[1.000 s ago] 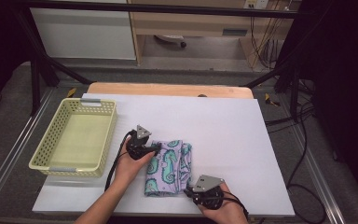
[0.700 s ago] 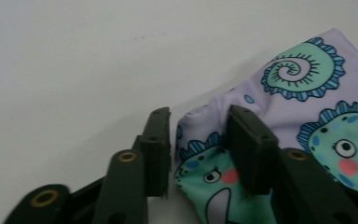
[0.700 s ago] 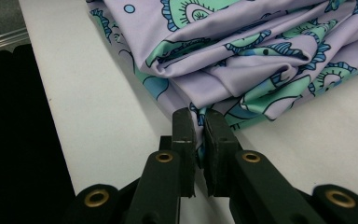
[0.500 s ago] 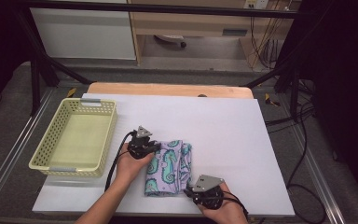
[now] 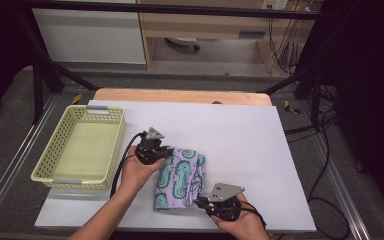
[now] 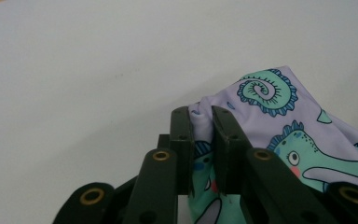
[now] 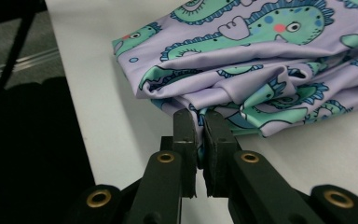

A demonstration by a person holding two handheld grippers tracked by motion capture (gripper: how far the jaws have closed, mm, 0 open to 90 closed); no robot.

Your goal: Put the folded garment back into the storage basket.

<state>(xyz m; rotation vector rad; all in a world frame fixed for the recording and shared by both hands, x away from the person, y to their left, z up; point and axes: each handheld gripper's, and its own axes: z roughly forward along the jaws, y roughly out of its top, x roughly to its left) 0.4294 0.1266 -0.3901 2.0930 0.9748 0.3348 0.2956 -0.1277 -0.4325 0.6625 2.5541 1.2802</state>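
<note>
High view: counter (image 5: 260, 150) white, wide bare room right and behind cloth | basket (image 5: 45, 172) at left edge, near left tool | cloth (image 5: 180, 177) folded, mid-front, between tools | left tool (image 5: 161, 152) jaws just closed, pinching cloth's far-left corner | right tool (image 5: 200, 201) pressed together on cloth's near-right edge, near counter's front edge

basket (image 5: 80, 152): pale yellow, perforated, on the white desk (image 5: 240, 140) at its left edge | wooden board (image 5: 180, 96): along the desk's far edge | cables (image 5: 325, 165): on the floor right of the desk
</note>
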